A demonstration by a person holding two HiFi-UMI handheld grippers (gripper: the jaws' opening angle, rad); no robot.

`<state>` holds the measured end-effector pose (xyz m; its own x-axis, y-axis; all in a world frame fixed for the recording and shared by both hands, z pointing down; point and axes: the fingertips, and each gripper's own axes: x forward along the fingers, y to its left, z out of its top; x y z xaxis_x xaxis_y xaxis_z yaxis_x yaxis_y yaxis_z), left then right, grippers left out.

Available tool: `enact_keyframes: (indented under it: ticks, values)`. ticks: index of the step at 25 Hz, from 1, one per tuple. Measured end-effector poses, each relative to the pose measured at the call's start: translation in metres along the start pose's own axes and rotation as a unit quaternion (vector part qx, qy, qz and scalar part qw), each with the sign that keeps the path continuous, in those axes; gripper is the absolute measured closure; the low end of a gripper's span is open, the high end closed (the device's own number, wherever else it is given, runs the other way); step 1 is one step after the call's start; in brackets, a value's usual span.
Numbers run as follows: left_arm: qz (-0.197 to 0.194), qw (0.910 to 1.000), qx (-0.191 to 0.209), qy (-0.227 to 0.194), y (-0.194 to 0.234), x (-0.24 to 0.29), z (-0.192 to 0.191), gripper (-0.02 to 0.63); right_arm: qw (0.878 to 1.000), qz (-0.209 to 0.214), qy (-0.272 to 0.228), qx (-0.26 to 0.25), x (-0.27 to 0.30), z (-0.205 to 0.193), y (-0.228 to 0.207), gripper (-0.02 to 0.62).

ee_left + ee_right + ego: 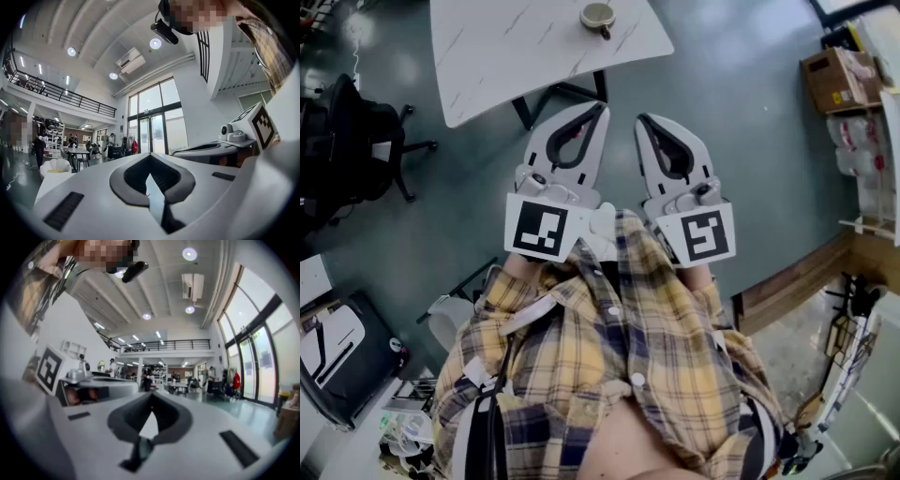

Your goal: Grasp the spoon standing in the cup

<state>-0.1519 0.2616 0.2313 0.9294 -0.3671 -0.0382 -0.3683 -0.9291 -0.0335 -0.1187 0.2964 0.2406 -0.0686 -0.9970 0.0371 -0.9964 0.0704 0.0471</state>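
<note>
A small beige cup (598,15) stands on the white marbled table (506,47) at the top of the head view. A short dark stub sticks out at its near rim; I cannot tell whether that is the spoon. Both grippers are held level in front of the person's plaid shirt, well short of the table. The left gripper (602,107) is shut with nothing in it, its tips meeting (150,157). The right gripper (641,120) beside it is shut and empty too (151,394). Neither gripper view shows the cup.
A black office chair (352,141) stands at the left and a cardboard box (834,80) on shelving at the right. The table's dark legs (558,94) reach the grey floor ahead of the grippers. A wooden plank (797,277) lies at the right. Distant people and tables (77,152) fill the hall.
</note>
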Motion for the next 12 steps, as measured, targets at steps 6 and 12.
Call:
enact_keyframes:
  ticks: [6,12]
  values:
    - [0.000,1.0000,0.000,0.000,-0.004,0.002,0.002,0.592,1.000,0.003,-0.006,0.001,-0.003,0.004,-0.001,0.565]
    - [0.007,1.0000,0.002,-0.001,-0.010,0.002,0.003,0.592,1.000,0.002,-0.009,0.014,-0.012,0.003,-0.006,0.563]
